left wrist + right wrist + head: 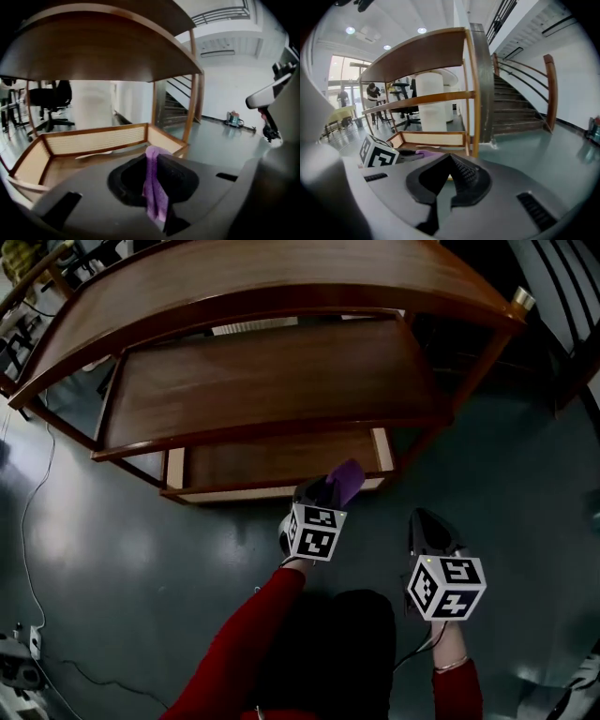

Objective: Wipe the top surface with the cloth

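Head view starts nearest with a red sleeve (244,643) running up to the left gripper (328,491), whose white marker cube (314,531) bears black squares. To its right, the right gripper (427,523) carries a matching cube (445,587) above a bare wrist with a thin bracelet. Left gripper view shows the dark, ribbed jaws pinching a purple cloth (154,187), a soft, limp fold hanging down between them with a rounded tuft poking above. Right gripper view shows that gripper (449,161) with its textured black jaws pressed together at the tips, nothing between them.

Both tools hang over a smooth, glossy grey-green floor (112,549), where a thin cable (33,521) snakes along the left. Just past the cloth stands a wooden shelf unit. Its lowest tier (272,465) is a shallow tray with pale woven cane sides in brown frames. Above it sits a flat, dark-stained middle shelf (272,381), then the top surface (262,277), a broad polished board with a curved front edge, well above the cloth. A brass cap (521,302) tops the right corner post. Farther off, a staircase (520,112) with a rounded wooden handrail rises at the right
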The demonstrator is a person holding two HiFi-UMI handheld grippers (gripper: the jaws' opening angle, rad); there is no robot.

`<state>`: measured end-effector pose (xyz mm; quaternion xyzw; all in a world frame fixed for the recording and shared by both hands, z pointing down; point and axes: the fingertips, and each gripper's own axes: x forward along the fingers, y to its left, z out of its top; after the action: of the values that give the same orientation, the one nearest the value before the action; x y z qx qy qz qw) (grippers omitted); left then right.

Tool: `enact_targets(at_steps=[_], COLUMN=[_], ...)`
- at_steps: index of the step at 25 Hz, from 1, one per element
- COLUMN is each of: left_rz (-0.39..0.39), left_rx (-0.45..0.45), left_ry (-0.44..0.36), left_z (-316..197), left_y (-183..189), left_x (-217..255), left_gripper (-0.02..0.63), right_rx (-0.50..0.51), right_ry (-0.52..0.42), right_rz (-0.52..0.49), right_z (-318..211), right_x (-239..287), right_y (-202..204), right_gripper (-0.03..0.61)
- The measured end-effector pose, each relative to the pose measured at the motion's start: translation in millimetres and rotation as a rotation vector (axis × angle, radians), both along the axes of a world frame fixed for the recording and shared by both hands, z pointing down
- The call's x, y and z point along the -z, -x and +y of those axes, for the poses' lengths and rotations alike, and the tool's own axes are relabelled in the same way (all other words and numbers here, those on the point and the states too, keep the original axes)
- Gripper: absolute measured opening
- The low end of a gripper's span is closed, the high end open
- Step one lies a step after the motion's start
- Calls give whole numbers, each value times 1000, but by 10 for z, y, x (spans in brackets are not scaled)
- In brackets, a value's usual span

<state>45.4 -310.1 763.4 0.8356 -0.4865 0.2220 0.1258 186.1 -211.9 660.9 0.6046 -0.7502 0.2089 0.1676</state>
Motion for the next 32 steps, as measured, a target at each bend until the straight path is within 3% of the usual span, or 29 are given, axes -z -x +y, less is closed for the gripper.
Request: enact_targets(at_steps=[3,6,10,14,19,21,23,26,29,32], left_rz=[-53,-150,-252,-273,-274,-274,-256,-213,-161,-139], left_rx=[190,397,586,665,663,627,600,659,733,761], left_ry=[22,46,58,81,81,34,-72,-307,-630,-987], left_z=[92,240,370,499,536,576,722,1072,1326,1629], left_y=[1181,2485,3675,4145,4158,4047,3995,4095,4253,4249], left_x=[-25,-15,46,67,113,235,626,1749,3204,4574], left_gripper=[54,54,54,54,54,54,54,54,54,54], right_rx=[169,373,537,592,607,595,591,617,674,718], right_ry=[13,-10,-5,26,32,21,0,-63,-178,-297], right_rz=[2,7,-20,-29,-9,-3,-17,-9,22,-23], right_z=[-263,-428,-500,-455,-454,-446,-379,-255,-220,-298], right_x=[30,94,93,41,93,163,273,486,878,1469], right_y=[655,1576,2522,2846,2819,2733,2721,2738,2861,3096], right_gripper=[5,5,5,5,5,5,5,5,5,5])
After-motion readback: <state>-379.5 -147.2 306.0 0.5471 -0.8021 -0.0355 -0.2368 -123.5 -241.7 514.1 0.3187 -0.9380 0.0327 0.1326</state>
